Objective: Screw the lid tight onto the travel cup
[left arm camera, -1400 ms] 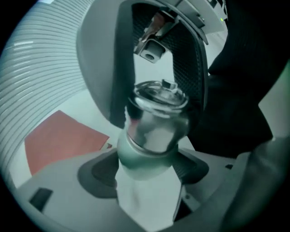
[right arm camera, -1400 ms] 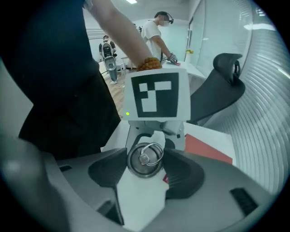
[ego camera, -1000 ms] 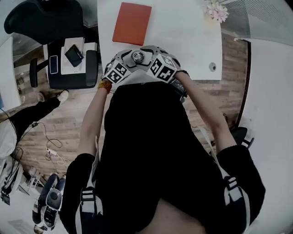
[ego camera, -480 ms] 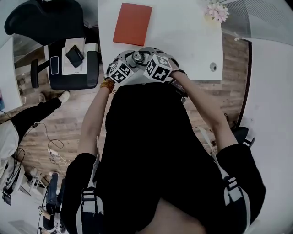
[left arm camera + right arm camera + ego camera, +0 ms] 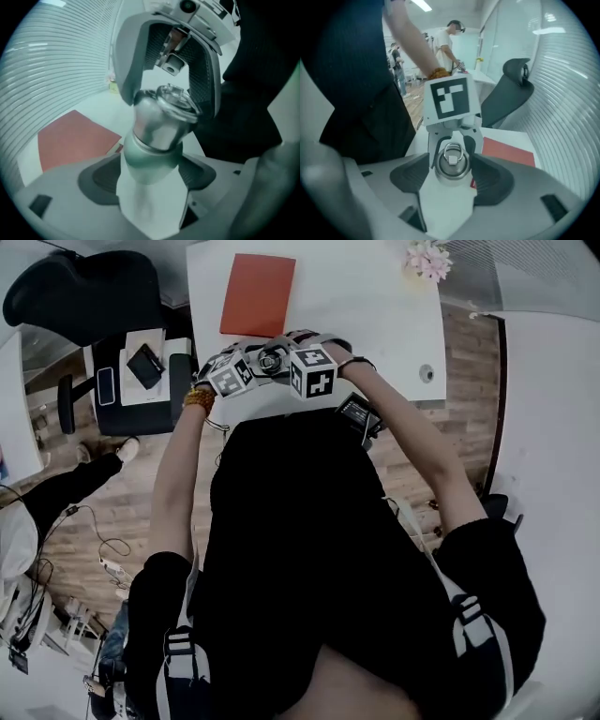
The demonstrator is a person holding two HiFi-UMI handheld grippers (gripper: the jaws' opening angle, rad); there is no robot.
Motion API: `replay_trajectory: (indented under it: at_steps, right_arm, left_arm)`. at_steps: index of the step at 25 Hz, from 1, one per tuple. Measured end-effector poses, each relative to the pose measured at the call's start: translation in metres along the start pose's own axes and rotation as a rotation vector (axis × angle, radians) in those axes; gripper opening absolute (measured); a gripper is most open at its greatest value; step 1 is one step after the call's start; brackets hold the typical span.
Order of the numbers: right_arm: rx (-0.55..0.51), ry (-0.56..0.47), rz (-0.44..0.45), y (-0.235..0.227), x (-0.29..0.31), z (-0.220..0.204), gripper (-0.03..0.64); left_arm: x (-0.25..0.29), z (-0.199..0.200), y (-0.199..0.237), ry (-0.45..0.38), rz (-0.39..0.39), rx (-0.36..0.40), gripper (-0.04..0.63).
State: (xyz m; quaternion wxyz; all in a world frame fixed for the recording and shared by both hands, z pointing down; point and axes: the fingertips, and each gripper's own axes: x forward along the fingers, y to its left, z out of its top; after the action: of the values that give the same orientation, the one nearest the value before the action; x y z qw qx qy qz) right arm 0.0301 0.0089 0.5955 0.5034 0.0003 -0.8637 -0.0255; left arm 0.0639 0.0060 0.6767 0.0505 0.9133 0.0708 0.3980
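Observation:
A steel travel cup (image 5: pixel 273 359) is held up over the near edge of the white table (image 5: pixel 375 324). In the left gripper view its body (image 5: pixel 154 126) sits between my left gripper's (image 5: pixel 150 174) dark pads, which press on it. The lid (image 5: pixel 451 161), with a metal ring on top, lies between my right gripper's (image 5: pixel 451 165) pads. Those jaws have just been opening, and a thin gap shows beside the lid. From the left gripper view the right gripper's fingers (image 5: pixel 206 89) stand round the lid (image 5: pixel 177 102).
A red notebook (image 5: pixel 257 294) lies on the table behind the cup, with pink flowers (image 5: pixel 424 257) at the far right corner. A black office chair (image 5: pixel 141 362) with a phone and wallet stands to the left. Other people stand in the background (image 5: pixel 447 42).
Both marker cubes have rolled about the cup, the right one showing a different face. The hands stay at the cup by the table edge. The head view has shifted slightly.

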Motion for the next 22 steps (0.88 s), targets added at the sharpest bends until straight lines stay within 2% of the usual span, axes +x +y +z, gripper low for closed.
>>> replay_trajectory:
  at_steps: [3, 8, 11, 13, 15, 22]
  right_arm:
    - [0.179, -0.090, -0.080, -0.003, -0.012, 0.001, 0.299]
    - [0.370, -0.080, -0.312, -0.011, -0.011, -0.006, 0.284]
    - [0.425, -0.082, -0.343, -0.016, -0.005, -0.005, 0.238]
    - [0.411, -0.087, -0.309, -0.016, -0.004, -0.004, 0.235]
    - [0.356, -0.088, -0.253, -0.014, -0.004, -0.003, 0.235]
    - [-0.010, -0.024, -0.018, -0.011, 0.001, -0.001, 0.233]
  left_arm:
    - [-0.004, -0.001, -0.001, -0.094, 0.132, -0.110, 0.377]
    - [-0.003, 0.003, 0.001, -0.214, 0.357, -0.304, 0.377]
    - [-0.002, 0.004, 0.008, -0.228, 0.419, -0.356, 0.366]
    - [-0.003, 0.004, 0.008, -0.218, 0.396, -0.336, 0.363]
    - [-0.003, 0.003, 0.007, -0.191, 0.343, -0.282, 0.360]
    - [-0.002, 0.000, 0.007, -0.006, 0.045, -0.017, 0.360]
